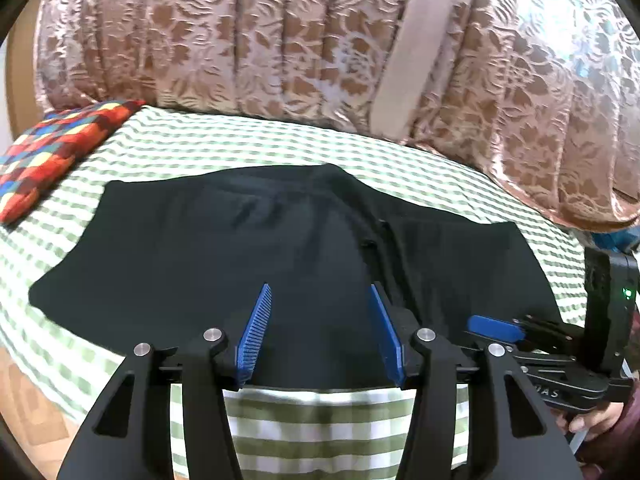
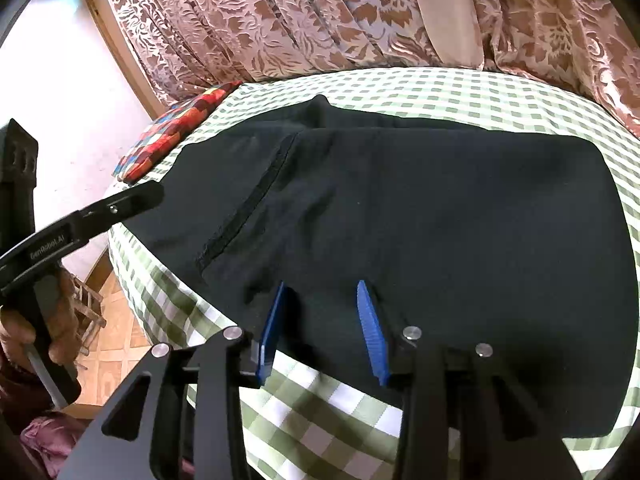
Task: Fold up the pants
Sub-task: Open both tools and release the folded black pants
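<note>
Bright daylight pours through the brown-and-silver floral curtain [image 1: 248,40], strongest at its upper right in the left wrist view, where the pattern washes out pale blue-white. The black folded pants [image 2: 420,220] swallow detail, seams barely readable. Fisheye bends the green-and-white checked bedcloth [image 1: 312,432] into a dome, with dark vignette corners (both views). The white wall [image 2: 60,92] glares. Edges look soft, the left one perhaps slightly motion-blurred.
</note>
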`<move>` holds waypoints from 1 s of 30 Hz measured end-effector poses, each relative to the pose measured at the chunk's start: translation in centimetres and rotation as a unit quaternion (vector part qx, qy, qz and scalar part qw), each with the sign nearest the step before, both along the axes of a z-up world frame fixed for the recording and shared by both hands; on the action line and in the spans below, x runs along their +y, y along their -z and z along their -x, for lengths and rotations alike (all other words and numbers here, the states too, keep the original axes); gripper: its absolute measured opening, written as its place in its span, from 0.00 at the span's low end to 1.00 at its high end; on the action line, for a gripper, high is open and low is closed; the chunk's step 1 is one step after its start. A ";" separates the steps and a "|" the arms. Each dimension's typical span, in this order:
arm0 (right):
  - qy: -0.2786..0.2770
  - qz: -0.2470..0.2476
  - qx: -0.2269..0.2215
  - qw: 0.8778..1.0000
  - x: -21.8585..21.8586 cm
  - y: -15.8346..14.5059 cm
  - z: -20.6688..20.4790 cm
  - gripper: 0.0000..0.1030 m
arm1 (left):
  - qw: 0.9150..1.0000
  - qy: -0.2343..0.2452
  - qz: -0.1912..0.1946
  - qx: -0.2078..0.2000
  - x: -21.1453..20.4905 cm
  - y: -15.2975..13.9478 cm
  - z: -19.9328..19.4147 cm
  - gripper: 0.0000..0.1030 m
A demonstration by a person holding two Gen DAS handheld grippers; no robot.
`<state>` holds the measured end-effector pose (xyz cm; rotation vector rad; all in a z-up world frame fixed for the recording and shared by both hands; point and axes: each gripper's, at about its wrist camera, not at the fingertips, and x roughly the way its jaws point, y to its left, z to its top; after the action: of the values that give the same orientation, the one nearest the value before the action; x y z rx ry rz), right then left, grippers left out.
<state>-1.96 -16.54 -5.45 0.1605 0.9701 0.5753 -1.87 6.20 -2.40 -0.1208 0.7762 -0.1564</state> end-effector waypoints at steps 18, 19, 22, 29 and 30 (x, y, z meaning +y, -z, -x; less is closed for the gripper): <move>0.004 -0.011 0.008 1.000 -0.1 0.0 0.0 0.43 | 0.993 -0.101 0.036 0.047 6.6 0.5 0.7 0.48; 0.003 -0.010 0.006 1.000 -0.1 0.0 0.0 0.43 | 0.992 -0.106 0.054 0.049 7.5 0.6 0.9 0.48; 0.004 -0.007 -0.002 1.000 0.0 0.0 0.2 0.43 | 0.984 -0.135 0.105 0.052 10.6 0.6 1.6 0.48; 0.007 -0.012 -0.009 1.000 0.0 0.1 0.4 0.44 | 0.934 -0.246 0.254 0.046 19.4 1.2 4.3 0.54; 0.006 -0.012 -0.009 1.000 -0.1 0.1 0.4 0.44 | 0.921 -0.261 0.284 0.046 20.6 1.6 4.7 0.54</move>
<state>-2.39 -16.60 -5.51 0.1822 0.9435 0.5758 -6.61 26.80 -4.03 -0.8852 0.7484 0.1384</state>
